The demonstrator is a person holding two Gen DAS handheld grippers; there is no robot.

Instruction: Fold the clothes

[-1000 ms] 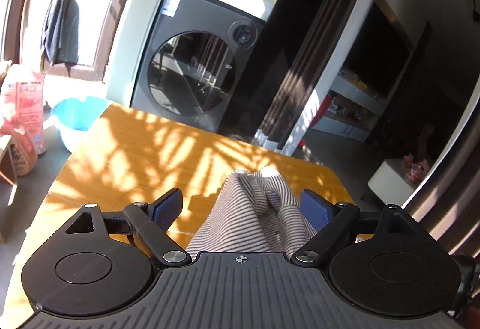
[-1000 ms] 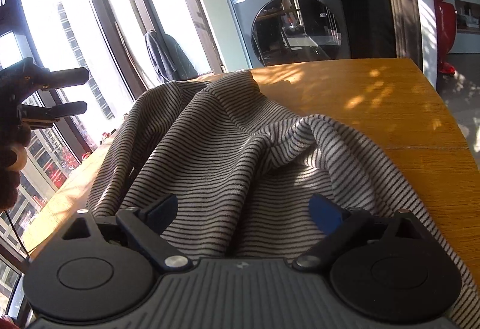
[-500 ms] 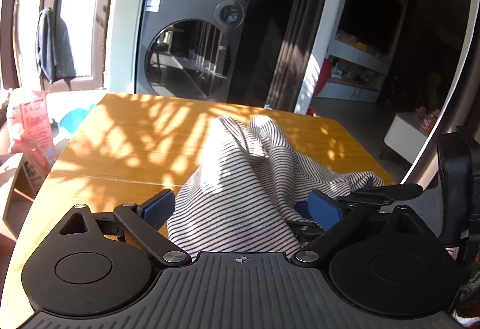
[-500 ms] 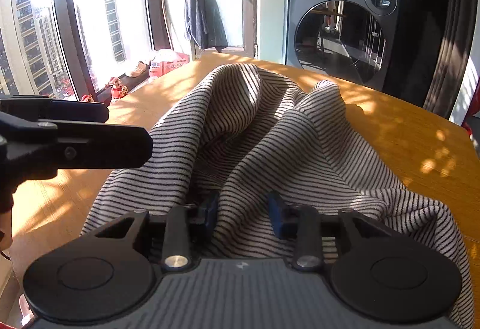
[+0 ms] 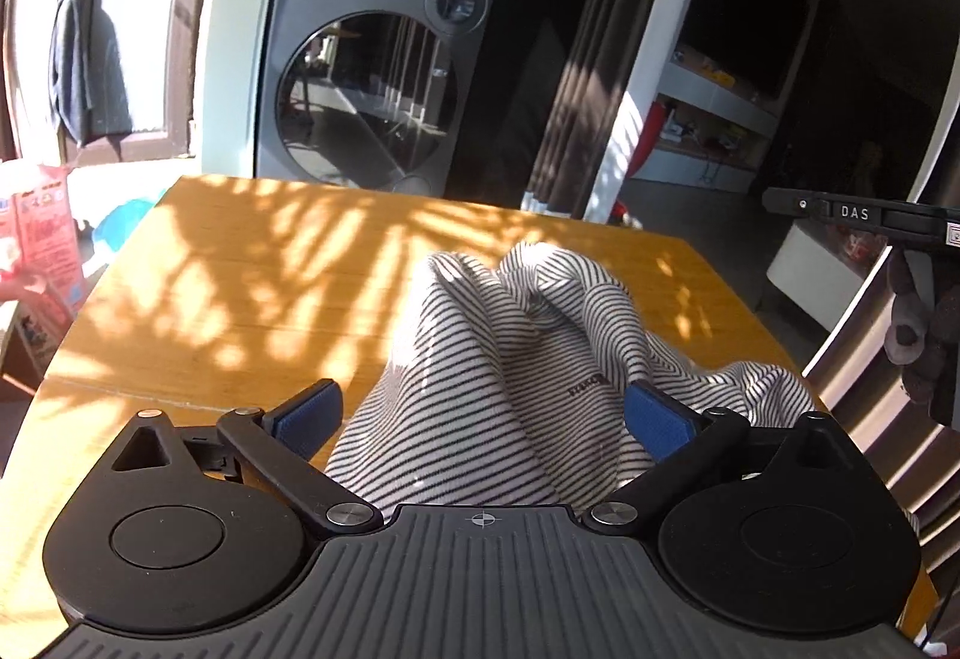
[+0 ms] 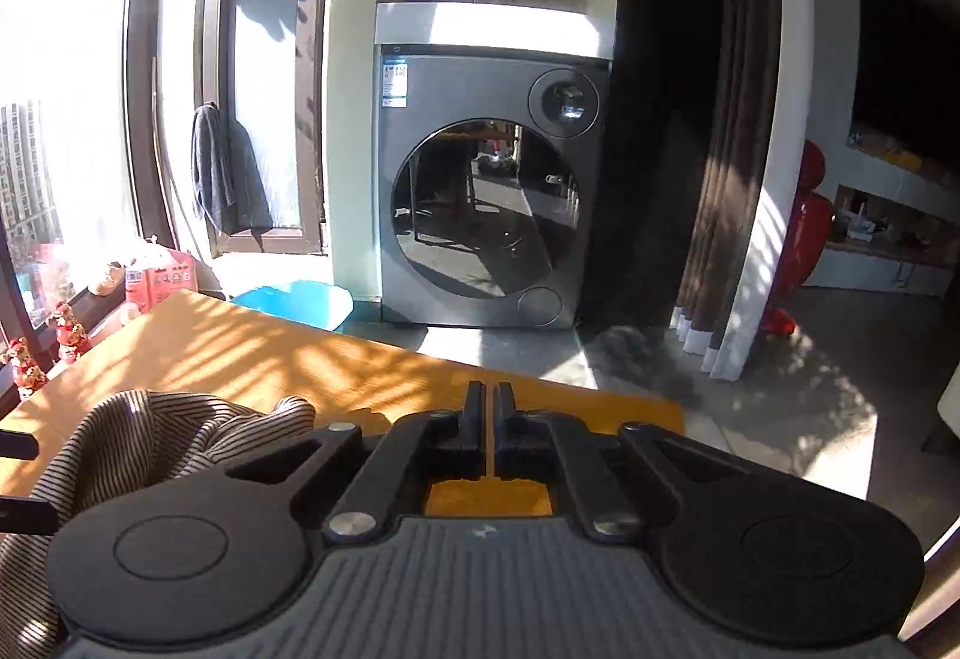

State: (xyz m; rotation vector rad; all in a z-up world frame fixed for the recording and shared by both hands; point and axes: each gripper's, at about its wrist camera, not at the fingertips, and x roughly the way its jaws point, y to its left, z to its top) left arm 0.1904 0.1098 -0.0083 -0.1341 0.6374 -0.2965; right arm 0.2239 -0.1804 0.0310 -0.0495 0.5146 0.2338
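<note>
Left tongs (image 5: pixel 480 410) spreading wide, released, straddling the striped shirt (image 5: pixel 510 359) bunched on the counter (image 5: pixel 240 269), probably lining up a fresh grip for a fold. Right tongs (image 6: pixel 487 407) just clenching tight on nothing, shirt (image 6: pixel 150 437) lying off to their left, likely repositioning.

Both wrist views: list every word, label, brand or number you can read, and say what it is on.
"DAS": white letters on the black bar of the right gripper, at the left wrist view's right edge.
Small dark print on the striped shirt: too small to read.
Sticker on the washing machine: print too small.
Red carton: print blurred.
</note>
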